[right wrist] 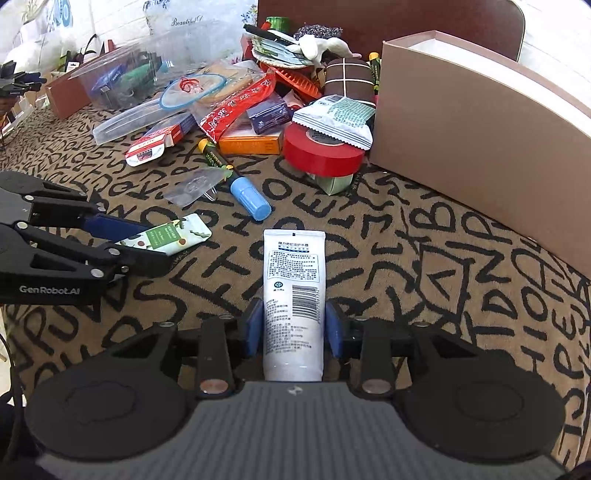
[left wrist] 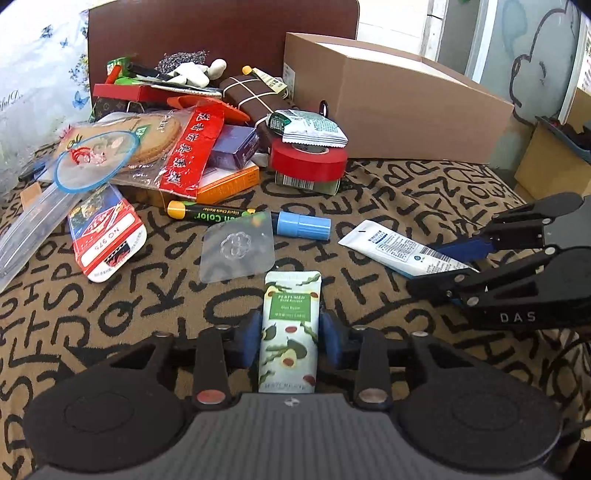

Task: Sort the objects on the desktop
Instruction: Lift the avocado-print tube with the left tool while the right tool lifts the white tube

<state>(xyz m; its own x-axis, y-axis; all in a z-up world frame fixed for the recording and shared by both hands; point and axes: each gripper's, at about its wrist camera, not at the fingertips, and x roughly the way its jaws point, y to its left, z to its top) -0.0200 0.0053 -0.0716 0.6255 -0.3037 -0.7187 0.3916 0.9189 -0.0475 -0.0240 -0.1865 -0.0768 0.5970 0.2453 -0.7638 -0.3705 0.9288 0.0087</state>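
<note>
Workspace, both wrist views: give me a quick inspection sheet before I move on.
Surface: letter-print cloth, brown and black.
Job's things: green tube in the left gripper; white tube in the right gripper.
Clutter: heap at the back with red tape, orange box, white packet; in front of it a marker, blue cap, clear pad.
Grippers: both shut on tubes.
Cables: black cable at the left edge.
Surroundings: open cardboard box, brown chair back.
</note>
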